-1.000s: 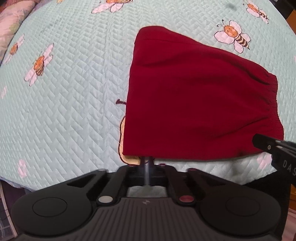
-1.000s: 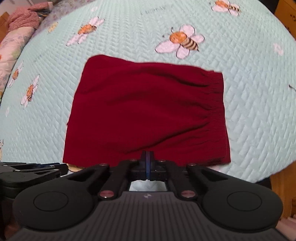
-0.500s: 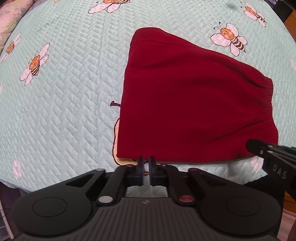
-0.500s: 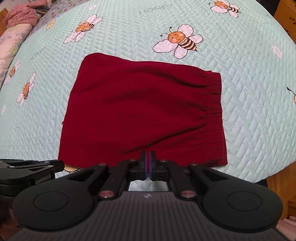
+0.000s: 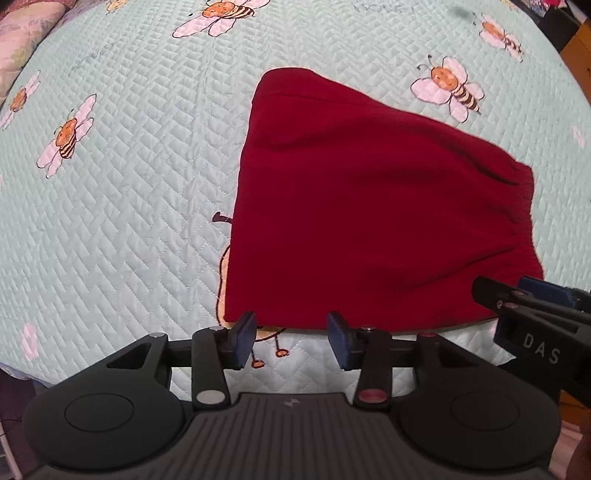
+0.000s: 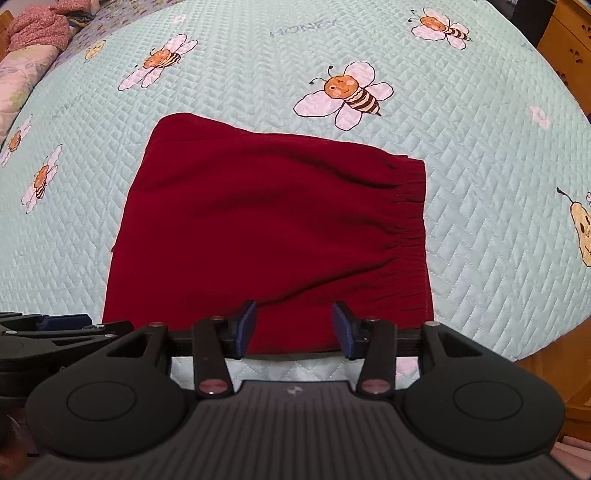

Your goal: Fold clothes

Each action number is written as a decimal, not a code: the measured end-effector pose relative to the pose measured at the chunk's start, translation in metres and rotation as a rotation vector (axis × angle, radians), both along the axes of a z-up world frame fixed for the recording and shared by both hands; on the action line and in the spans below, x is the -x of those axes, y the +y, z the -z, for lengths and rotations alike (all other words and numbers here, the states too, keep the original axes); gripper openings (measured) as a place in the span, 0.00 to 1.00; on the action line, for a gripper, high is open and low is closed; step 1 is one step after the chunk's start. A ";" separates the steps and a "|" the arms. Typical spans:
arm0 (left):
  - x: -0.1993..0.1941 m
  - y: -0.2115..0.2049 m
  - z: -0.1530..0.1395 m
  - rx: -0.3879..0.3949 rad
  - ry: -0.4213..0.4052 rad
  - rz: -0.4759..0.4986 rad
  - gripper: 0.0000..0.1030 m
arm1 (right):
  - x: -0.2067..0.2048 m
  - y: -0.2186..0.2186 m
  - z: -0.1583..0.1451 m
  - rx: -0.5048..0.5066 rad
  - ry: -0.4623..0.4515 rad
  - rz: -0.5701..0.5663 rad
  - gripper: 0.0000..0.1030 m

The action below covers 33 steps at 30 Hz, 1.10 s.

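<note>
Your left gripper (image 5: 291, 338) has its blue-padded fingers (image 5: 243, 338) spread wide, nothing between them; they sit just short of the near hem of the dark red garment (image 5: 369, 206), over a bare strip of bedspread (image 5: 129, 184) where a printed figure's legs show. Your right gripper (image 6: 293, 330) is likewise spread, fingers (image 6: 245, 326) apart, the pads flanking the garment's near edge without pinching it; whether the tips touch the cloth cannot be told. From the left wrist view, the right gripper (image 5: 532, 310) shows at the right margin, just beside the garment's near right corner. From the right wrist view, the left gripper (image 6: 66, 328) shows at the left margin, beside the near left corner. The dark red garment (image 6: 273, 236) lies flat on the bed in a folded, roughly rectangular shape, slightly narrower at the far end, with a gathered elastic waistband (image 6: 410, 221) running down its right side and a few soft wrinkles fanning from it. It partly covers a yellow printed figure (image 5: 223, 284) at its near left edge. The bedspread is pale mint, quilted in a herringbone pattern, printed with cartoon bees (image 6: 347, 92) and the word HONEY. A pink floral bundle (image 6: 33, 29) lies at the far left corner, and wooden furniture (image 6: 565, 48) stands at the far right.
</note>
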<state>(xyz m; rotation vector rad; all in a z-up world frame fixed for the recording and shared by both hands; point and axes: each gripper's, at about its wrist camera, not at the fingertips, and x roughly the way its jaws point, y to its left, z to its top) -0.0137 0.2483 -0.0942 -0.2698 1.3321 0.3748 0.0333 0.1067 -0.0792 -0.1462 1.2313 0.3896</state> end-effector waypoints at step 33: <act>0.003 0.002 -0.010 -0.028 -0.050 -0.037 0.58 | -0.001 -0.004 -0.006 0.026 -0.062 0.004 0.57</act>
